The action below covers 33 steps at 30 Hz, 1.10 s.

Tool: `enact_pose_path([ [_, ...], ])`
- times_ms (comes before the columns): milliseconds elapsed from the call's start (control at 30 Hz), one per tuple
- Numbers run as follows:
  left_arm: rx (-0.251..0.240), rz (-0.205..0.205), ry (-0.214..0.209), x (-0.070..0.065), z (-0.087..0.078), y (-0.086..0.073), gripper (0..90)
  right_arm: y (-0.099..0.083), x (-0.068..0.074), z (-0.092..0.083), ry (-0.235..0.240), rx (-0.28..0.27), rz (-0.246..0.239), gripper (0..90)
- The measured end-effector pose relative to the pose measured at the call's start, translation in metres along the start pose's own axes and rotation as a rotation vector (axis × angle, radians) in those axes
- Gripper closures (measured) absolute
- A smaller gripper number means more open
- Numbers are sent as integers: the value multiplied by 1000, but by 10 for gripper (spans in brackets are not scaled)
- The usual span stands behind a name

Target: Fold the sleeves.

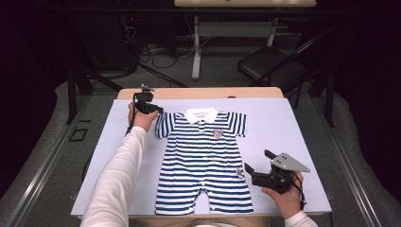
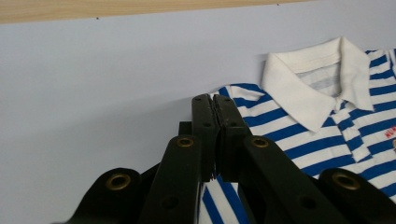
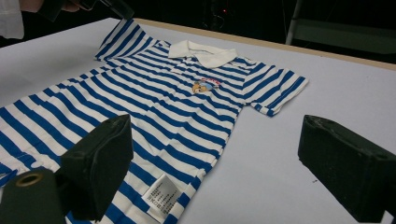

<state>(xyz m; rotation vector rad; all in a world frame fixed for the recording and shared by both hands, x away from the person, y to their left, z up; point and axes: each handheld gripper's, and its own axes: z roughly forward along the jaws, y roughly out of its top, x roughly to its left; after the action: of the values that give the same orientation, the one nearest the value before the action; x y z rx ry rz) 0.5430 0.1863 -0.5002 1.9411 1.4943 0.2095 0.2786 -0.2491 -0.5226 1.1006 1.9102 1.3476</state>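
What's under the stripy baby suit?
The striped romper lies flat on a pale sheet covering the table. The sheet shows all around it; whatever lies directly beneath the cloth is covered. One sleeve is lifted by the left gripper.

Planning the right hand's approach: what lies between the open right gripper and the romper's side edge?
Bare table sheet separates the right gripper from the romper, per the right gripper view.

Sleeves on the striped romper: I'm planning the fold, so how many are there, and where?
2. One sleeve is at the garment's left shoulder, pinched in the shut left tool and lifted slightly. The other sleeve lies flat on the table beside the white collar.
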Motion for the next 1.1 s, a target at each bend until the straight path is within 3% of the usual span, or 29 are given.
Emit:
enact_pose_path([
  [433,-18,37,-3,-15,-4,1,883,0,0,0,2,2,-1,101],
  [1100,-22,93,-45,-45,-8,4,886,1,0,0,0,-1,-4,101],
])
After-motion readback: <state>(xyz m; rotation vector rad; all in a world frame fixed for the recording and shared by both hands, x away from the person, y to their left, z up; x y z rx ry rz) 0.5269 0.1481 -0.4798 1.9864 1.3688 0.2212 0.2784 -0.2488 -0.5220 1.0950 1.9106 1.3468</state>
